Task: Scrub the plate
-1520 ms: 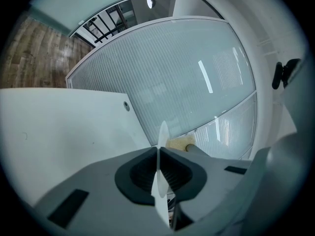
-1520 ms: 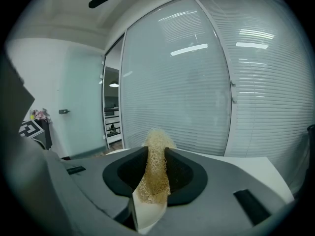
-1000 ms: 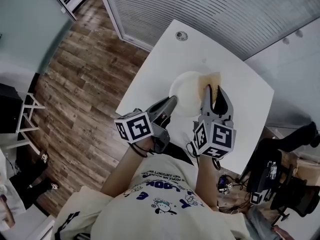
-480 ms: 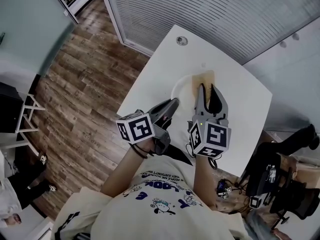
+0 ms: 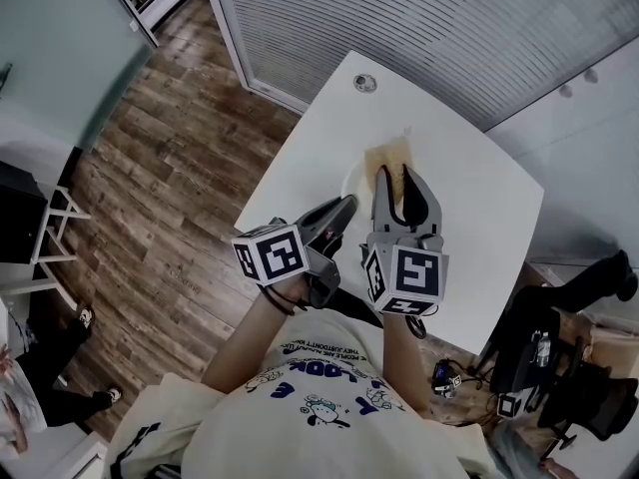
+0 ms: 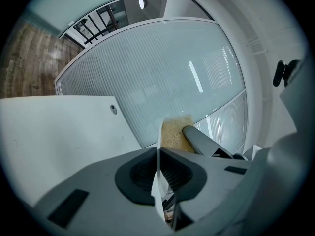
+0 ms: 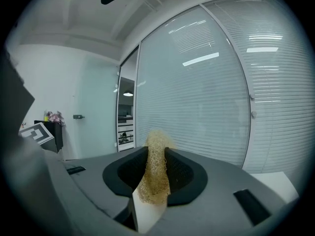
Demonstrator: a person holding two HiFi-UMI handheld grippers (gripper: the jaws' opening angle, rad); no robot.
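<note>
A white plate (image 5: 352,182) is held up over the white table (image 5: 479,203), mostly hidden behind my right gripper. My left gripper (image 5: 342,206) is shut on the plate's near rim; in the left gripper view the plate (image 6: 158,151) shows edge-on between the jaws of the left gripper (image 6: 158,170). My right gripper (image 5: 399,178) is shut on a tan scrub pad (image 5: 390,157) that lies against the plate. The pad (image 7: 155,168) stands pinched between the jaws of the right gripper (image 7: 155,177), with a white surface just below it. The pad (image 6: 175,134) also shows past the plate's edge.
A round grommet (image 5: 365,83) sits near the table's far corner. Wooden floor (image 5: 170,138) lies left of the table, and a slatted blind wall (image 5: 419,18) runs behind it. Dark chair parts and cables (image 5: 544,362) crowd the right side.
My right gripper has carried the scrub pad leftward across the plate, and it now covers most of it. The left gripper has kept its hold and place.
</note>
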